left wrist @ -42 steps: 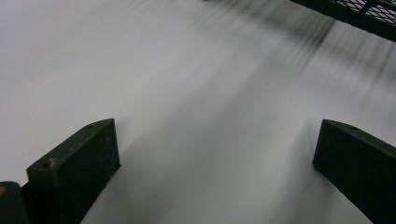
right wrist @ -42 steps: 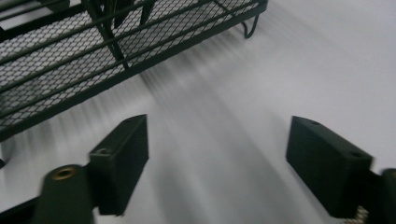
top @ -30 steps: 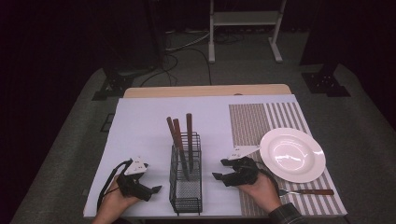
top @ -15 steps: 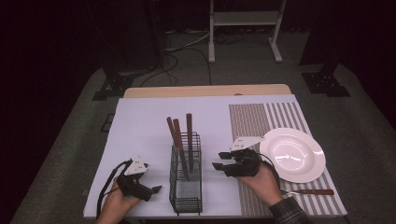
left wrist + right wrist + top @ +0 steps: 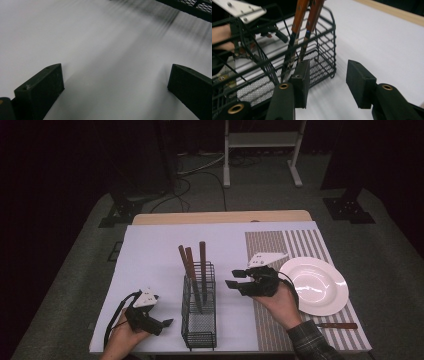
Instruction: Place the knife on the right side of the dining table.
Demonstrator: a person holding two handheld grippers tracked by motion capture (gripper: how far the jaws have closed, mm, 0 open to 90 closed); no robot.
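Landmark: black wire basket (image 5: 199, 307), upright on the white table cover (image 5: 150, 255), near the front edge.

Inside the basket: three wooden-handled utensils (image 5: 192, 270), handles up and leaning slightly, ends down on the mesh floor. Seen in the right gripper view too (image 5: 298, 27), two brown handles close together against the basket's far wall; type of utensil end not clear.

Right gripper (image 5: 234, 279): raised just right of the basket, level with its upper rim, pointing left toward it. Jaws spread, nothing between them. In the right gripper view the gap (image 5: 327, 82) lies open over bare white cover, with the basket (image 5: 322, 47) just beyond the left jaw. Not touching basket or handles.

Left gripper (image 5: 167, 322): low, just left of the basket's front corner, pointing right toward it. Jaws spread wide in the left gripper view (image 5: 115, 87), only blurred white cover between; basket base (image 5: 190, 7) at upper right corner of that view. Apart from the basket.

Right of the basket: striped placemat (image 5: 270, 250) with a white plate (image 5: 315, 285) on it. One more wooden-handled utensil (image 5: 337, 325) lying flat on the placemat, in front of the plate, well apart from the basket.
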